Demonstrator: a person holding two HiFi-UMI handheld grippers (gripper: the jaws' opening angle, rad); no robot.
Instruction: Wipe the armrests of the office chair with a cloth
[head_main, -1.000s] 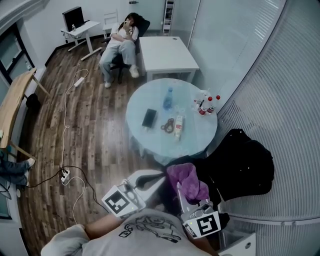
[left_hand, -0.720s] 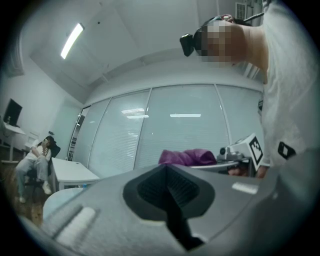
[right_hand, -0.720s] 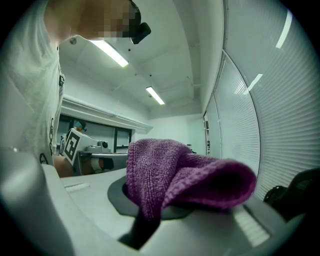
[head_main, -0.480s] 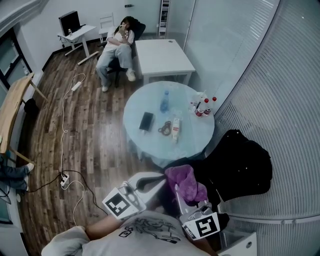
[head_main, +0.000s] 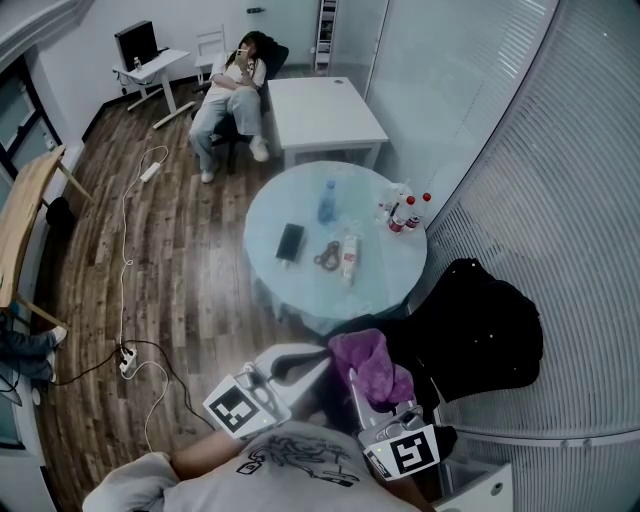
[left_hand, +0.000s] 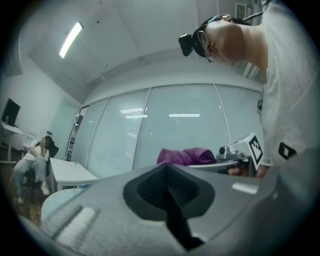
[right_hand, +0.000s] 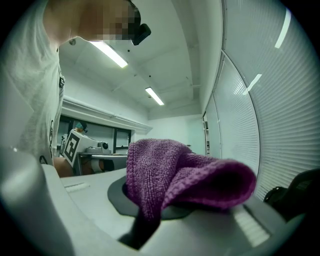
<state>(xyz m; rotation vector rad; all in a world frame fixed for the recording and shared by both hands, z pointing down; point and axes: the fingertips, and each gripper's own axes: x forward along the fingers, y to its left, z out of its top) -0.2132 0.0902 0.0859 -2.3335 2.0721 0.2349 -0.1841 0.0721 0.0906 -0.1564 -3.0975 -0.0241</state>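
Note:
In the head view both grippers are held close to my chest at the bottom. My right gripper (head_main: 368, 388) is shut on a purple cloth (head_main: 372, 362), which bunches over its tips. The right gripper view shows that cloth (right_hand: 185, 175) clamped in the jaws and draped forward over them. My left gripper (head_main: 298, 360) is to its left, its jaws shut together with nothing between them (left_hand: 167, 170). The black office chair (head_main: 475, 335) stands just right of the cloth. Its armrests are not clearly visible.
A round glass table (head_main: 335, 245) ahead holds a phone, a bottle and small items. Behind it is a white desk (head_main: 325, 115). A person (head_main: 230, 95) sits in a chair at the back. Cables (head_main: 130, 350) lie on the wood floor at left. A blinded glass wall (head_main: 560, 200) runs along the right.
The head view has drifted slightly. Both grippers and the cloth stay where they were.

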